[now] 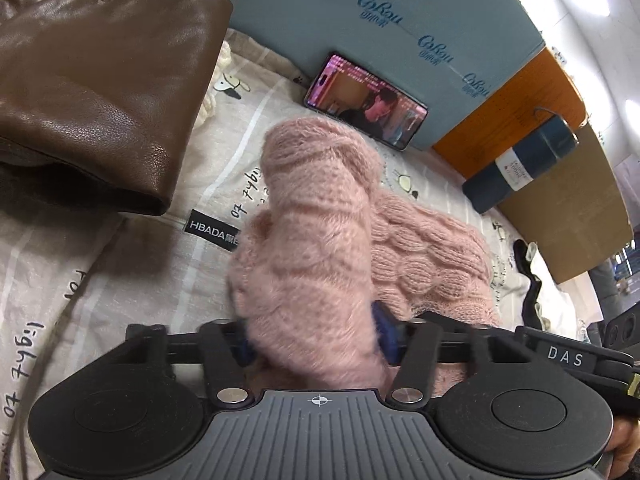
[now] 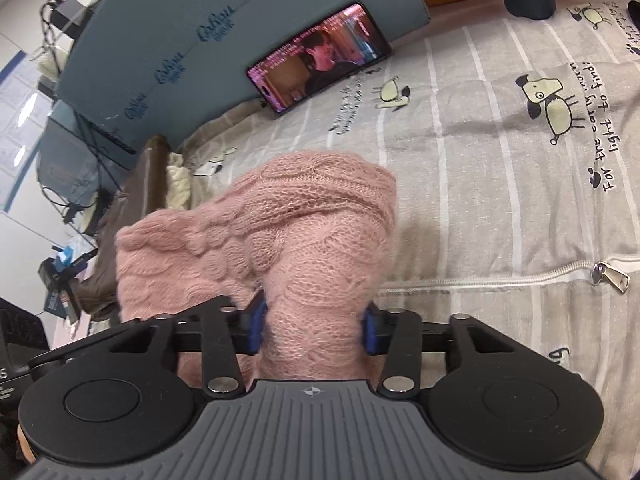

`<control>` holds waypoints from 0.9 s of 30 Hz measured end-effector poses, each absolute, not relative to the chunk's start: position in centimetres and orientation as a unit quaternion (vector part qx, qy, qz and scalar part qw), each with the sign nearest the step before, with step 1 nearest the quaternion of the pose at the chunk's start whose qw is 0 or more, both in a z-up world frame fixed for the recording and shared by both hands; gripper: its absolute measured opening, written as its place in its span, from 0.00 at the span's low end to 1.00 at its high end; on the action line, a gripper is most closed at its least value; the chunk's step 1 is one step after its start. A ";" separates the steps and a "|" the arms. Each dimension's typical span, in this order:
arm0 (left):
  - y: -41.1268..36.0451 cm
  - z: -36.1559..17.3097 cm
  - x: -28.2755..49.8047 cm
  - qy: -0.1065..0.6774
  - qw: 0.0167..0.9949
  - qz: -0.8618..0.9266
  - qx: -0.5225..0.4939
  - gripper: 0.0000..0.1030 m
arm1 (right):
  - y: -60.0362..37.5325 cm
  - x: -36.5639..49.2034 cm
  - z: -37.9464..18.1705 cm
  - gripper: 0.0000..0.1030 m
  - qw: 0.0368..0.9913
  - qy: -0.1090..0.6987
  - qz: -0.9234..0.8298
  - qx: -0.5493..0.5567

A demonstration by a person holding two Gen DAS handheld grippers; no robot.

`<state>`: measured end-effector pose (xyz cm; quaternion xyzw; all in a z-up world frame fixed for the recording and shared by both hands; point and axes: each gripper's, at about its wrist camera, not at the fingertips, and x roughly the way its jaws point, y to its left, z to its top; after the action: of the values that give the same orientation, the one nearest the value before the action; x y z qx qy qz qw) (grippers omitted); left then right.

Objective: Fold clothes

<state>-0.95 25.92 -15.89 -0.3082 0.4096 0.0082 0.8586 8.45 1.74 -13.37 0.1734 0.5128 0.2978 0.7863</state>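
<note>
While both tools (image 1: 316, 340) (image 2: 314, 330) clamp the pink sweater (image 1: 320, 216) (bunched), they hover level

One pink sweater (image 1: 320, 220), one phone (image 1: 366, 100)

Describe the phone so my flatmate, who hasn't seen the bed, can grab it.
Start at the big blue-grey foam board standing along the far side of the bed. The phone leans against its foot, resting on the dog-print cover. It is the only thing with a lit screen, playing video.
</note>
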 end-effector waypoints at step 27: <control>5.3 -11.1 4.3 0.358 0.881 -0.163 -0.264 0.40 | -20.8 4.6 -7.4 0.33 0.876 0.380 0.220 0.197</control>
<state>4.33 5.28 -11.12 -0.2642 0.3579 -0.1631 0.8806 4.58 -20.76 -7.39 0.1970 0.3804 0.2197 0.8765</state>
